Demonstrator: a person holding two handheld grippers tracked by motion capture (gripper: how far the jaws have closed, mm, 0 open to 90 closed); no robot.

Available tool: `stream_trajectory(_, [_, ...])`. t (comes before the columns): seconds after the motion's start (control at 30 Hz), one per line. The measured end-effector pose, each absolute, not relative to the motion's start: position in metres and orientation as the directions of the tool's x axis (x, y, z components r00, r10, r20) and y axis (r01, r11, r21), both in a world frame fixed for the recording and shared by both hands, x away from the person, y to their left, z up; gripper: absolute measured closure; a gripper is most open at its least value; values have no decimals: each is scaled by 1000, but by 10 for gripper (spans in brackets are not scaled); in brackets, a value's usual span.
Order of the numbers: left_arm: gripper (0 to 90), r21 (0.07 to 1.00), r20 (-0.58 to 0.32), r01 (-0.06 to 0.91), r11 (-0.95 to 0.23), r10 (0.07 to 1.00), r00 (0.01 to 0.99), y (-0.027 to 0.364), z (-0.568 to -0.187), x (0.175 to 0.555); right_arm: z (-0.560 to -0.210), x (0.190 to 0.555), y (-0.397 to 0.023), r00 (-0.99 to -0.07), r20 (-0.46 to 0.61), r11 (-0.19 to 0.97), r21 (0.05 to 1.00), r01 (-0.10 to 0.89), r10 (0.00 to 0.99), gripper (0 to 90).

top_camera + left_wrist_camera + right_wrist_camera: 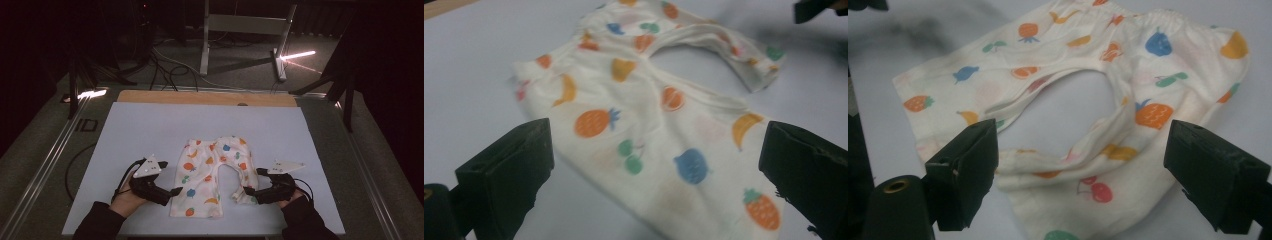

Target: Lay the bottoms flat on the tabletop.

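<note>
Lying flat on pale mat: fruit-print baby trousers. Left gripper, right gripper wide open, holding nothing, flanking leg hems.

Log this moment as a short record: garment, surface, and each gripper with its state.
garment: small cream baby pants with a fruit print, lying flat, waistband away from the person
pant legs: the leg by the left gripper lies straight; the one by the right gripper is crumpled at its cuff
surface: pale blue mat on a wooden table
left gripper: jaws open, at the outer edge of the straight leg
right gripper: jaws open, at the crumpled cuff
held: nothing gripped
</note>
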State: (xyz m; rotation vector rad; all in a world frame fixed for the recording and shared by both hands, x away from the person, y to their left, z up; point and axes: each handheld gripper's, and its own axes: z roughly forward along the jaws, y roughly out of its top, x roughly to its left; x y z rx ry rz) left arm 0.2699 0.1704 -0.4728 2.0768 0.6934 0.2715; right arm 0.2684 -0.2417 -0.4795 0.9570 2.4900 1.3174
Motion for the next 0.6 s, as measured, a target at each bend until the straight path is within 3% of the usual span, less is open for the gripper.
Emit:
stream_trajectory(0.4, [19, 816, -56, 432, -384, 691, 721, 214, -485, 246, -485, 253, -237, -852, 130, 462, 793, 397, 507, 142])
stream_trajectory(0.6, [13, 835, -36, 439, -332, 763, 646, 228, -490, 235, -491, 251, -239, -842, 111, 498, 762, 414, 528, 274])
